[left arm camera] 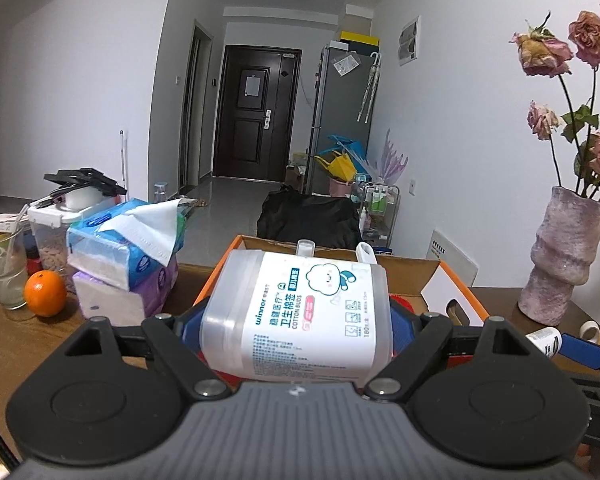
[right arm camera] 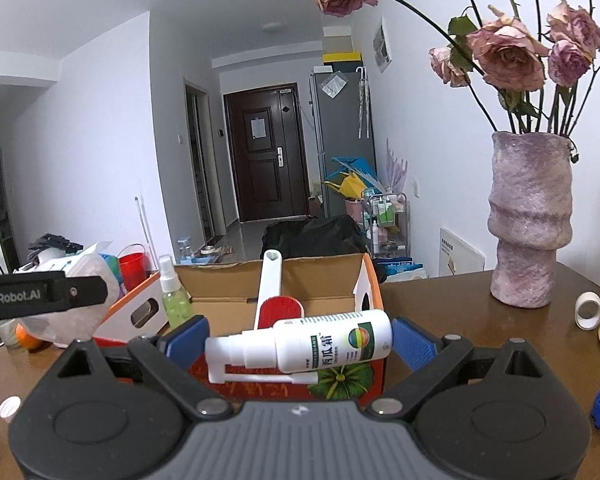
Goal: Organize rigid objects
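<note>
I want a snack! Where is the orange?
In the left wrist view, the orange sits on the table at the far left, between a drinking glass and stacked tissue packs.

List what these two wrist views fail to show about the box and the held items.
- Left wrist view: the cotton bud tub in the left gripper hides the cardboard box interior.
- Right wrist view: the spray bottle in the right gripper covers the box floor.
- Both views: label small print is too small to read.
</note>
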Demonstrator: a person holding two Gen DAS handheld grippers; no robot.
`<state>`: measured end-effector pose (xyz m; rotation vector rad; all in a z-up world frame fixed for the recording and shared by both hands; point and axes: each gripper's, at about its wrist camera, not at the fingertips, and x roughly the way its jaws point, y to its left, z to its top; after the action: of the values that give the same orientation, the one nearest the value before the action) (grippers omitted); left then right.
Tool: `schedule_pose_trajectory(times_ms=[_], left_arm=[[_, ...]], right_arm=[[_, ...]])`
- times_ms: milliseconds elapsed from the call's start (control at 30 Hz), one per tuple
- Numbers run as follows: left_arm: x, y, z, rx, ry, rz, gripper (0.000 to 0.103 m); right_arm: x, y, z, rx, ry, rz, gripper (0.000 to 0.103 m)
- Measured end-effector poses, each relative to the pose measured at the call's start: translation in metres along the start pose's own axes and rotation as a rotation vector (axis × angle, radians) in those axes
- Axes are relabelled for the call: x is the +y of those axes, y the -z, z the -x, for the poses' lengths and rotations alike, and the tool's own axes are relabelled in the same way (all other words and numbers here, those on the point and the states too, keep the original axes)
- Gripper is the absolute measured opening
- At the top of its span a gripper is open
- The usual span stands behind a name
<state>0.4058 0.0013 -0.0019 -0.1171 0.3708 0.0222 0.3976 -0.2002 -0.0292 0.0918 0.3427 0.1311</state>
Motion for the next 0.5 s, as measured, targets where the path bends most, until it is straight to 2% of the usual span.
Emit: schedule_pose_trajectory(times_ms=[500], left_arm=[[0.003, -0.017, -0.050, -0.007, -0.023, 0.005, 0.085]], right_arm=[[0.001, -0.016, -0.053, -0.004, 0.005, -0.018, 0.098]])
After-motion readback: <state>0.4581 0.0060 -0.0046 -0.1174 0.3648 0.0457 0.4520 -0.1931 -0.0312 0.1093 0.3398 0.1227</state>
